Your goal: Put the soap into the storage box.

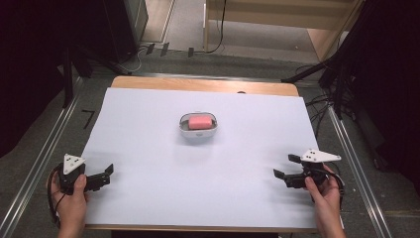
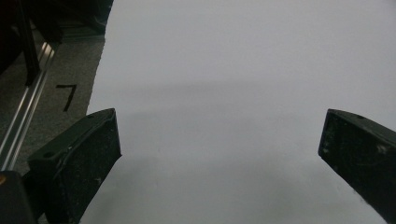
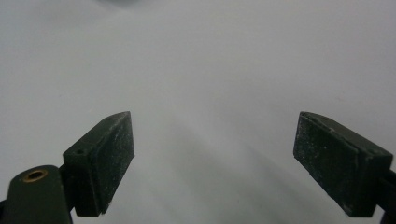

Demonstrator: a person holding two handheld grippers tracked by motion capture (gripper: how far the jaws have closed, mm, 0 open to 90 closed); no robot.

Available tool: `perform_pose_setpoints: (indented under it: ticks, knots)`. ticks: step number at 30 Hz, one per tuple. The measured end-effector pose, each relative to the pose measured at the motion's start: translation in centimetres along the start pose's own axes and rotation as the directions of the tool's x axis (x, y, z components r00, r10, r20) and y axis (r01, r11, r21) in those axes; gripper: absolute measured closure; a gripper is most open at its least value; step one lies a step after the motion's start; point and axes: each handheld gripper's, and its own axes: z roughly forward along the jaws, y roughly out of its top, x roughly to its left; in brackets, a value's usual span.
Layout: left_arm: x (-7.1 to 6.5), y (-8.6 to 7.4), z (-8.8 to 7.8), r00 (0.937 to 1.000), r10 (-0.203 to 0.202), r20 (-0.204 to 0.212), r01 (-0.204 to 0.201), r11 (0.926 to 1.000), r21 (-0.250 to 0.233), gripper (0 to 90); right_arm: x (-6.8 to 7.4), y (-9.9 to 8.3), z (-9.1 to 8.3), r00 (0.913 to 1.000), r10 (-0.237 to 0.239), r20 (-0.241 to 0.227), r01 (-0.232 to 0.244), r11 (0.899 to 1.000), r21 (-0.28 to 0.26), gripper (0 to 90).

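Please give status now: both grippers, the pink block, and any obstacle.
Left gripper open, near left edge. Right gripper open, near right edge. Pink block lies in white dish, table centre. Nothing between grippers and dish.

A dish [image 1: 198,130] sits on the sheet [image 1: 148,148] a little beyond the tabletop's middle, nearer the far edge, and a block [image 1: 200,122] lies inside it. The left gripper [image 1: 104,177] is down by the near left corner, the right gripper [image 1: 286,167] by the near right edge, both well apart from the dish, which lies between and beyond them.
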Motion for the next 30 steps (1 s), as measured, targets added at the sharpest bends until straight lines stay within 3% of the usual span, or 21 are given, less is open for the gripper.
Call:
perform_pose_setpoints:
  ticks: [3, 16, 21, 27, 30]
  knots:
    - [0.0, 0.0, 0.0, 1.0, 0.0, -0.005, 0.0, 1.0, 0.002, 0.0, -0.1, -1.3, -1.2, 0.9998, 0.018, 0.008, -0.018, 1.0, -0.01, 13.0]
    - [-0.1, -0.1, -0.2, 0.9999, -0.001, -0.014, 0.001, 0.9998, -0.018, 0.0, -0.5, -3.7, -5.1, 0.9981, 0.033, 0.052, -0.032, 0.999, -0.026, 12.9]
    - [-0.2, -0.1, -0.2, 0.9994, -0.001, -0.034, 0.001, 0.9997, -0.026, 0.0, -0.3, -5.4, -6.9, 0.9971, 0.049, 0.058, -0.046, 0.997, -0.061, 12.8]
    - [-0.2, -0.2, -0.3, 0.9993, -0.002, -0.036, 0.0, 0.9991, -0.041, 0.0, 0.0, -5.8, -7.2, 0.9968, 0.039, 0.07, -0.033, 0.995, -0.096, 12.7]
    - [-0.2, -0.1, -0.2, 0.9994, 0.001, -0.034, -0.001, 0.9996, -0.027, 0.0, 0.4, -5.9, -7.0, 0.9913, 0.021, 0.13, -0.009, 0.995, -0.095, 13.4]
